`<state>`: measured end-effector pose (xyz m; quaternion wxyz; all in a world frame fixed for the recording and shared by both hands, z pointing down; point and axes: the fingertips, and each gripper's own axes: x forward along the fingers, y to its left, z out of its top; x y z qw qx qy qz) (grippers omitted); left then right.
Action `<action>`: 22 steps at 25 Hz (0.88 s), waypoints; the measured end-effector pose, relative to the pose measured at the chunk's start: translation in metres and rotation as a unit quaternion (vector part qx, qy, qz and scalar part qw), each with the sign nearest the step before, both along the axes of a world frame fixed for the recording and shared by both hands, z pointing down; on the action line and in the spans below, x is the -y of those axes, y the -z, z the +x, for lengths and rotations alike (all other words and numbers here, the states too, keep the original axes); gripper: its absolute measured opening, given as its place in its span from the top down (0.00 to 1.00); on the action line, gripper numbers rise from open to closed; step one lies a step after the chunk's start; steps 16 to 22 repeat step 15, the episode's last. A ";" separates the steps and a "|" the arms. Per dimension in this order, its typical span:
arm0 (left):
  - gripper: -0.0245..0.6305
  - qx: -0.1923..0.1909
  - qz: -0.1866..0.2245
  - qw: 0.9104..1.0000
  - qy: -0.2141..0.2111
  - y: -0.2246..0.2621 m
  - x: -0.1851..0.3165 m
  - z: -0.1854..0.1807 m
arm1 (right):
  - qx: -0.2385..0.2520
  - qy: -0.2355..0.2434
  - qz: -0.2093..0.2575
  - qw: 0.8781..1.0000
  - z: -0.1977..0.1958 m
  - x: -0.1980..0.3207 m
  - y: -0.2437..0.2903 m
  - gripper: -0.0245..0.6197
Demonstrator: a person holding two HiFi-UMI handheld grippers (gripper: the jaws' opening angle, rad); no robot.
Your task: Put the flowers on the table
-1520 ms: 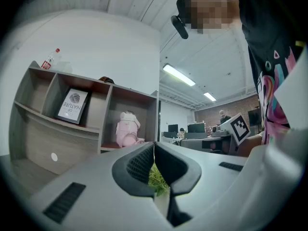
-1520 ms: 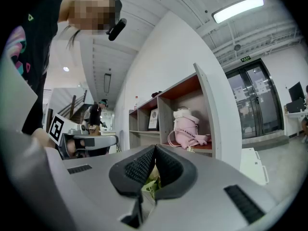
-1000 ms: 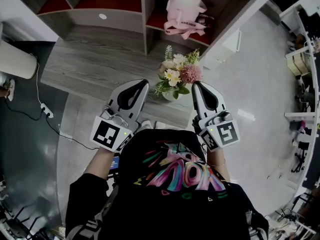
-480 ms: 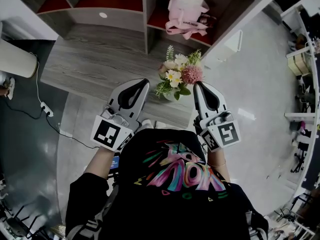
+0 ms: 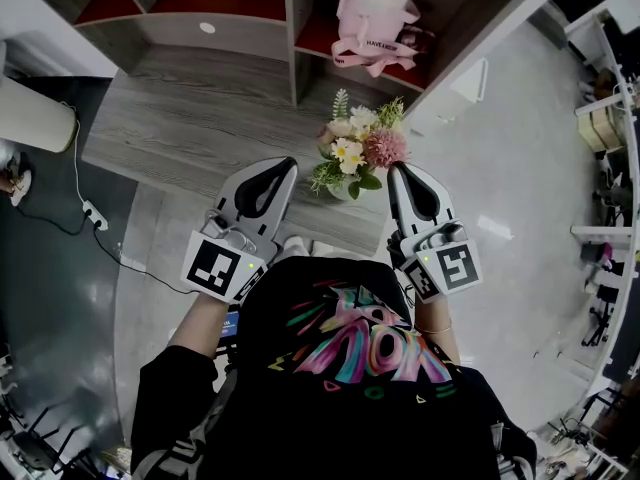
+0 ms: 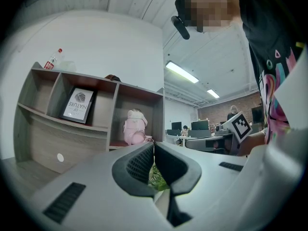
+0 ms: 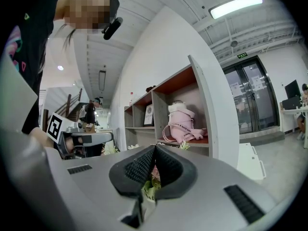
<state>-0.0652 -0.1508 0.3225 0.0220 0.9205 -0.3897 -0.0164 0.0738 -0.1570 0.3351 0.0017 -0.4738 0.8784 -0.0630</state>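
A bunch of pink, white and yellow flowers (image 5: 356, 146) stands in a small white vase (image 5: 341, 191) on the grey wooden table (image 5: 200, 118), near its front right edge. My left gripper (image 5: 284, 165) is just left of the vase and my right gripper (image 5: 393, 169) just right of it, both a little short of the table edge. Both are shut, with nothing between their pads. In the left gripper view the shut jaws hide most of the bunch; only green leaves (image 6: 158, 180) show below the tips. In the right gripper view, petals (image 7: 154, 175) peek out behind the closed pads.
A shelf unit stands behind the table, with a pink bag (image 5: 372, 16) in a right compartment and a framed print (image 6: 78, 104) further left. A power strip with a cable (image 5: 91, 220) lies on the floor at the left. A white round object (image 5: 35, 118) stands at the far left.
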 end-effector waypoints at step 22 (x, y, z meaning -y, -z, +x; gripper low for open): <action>0.92 0.002 -0.002 1.000 0.009 -0.003 -0.003 -0.004 | 0.010 0.004 -0.003 1.000 0.001 -0.001 -0.003 0.94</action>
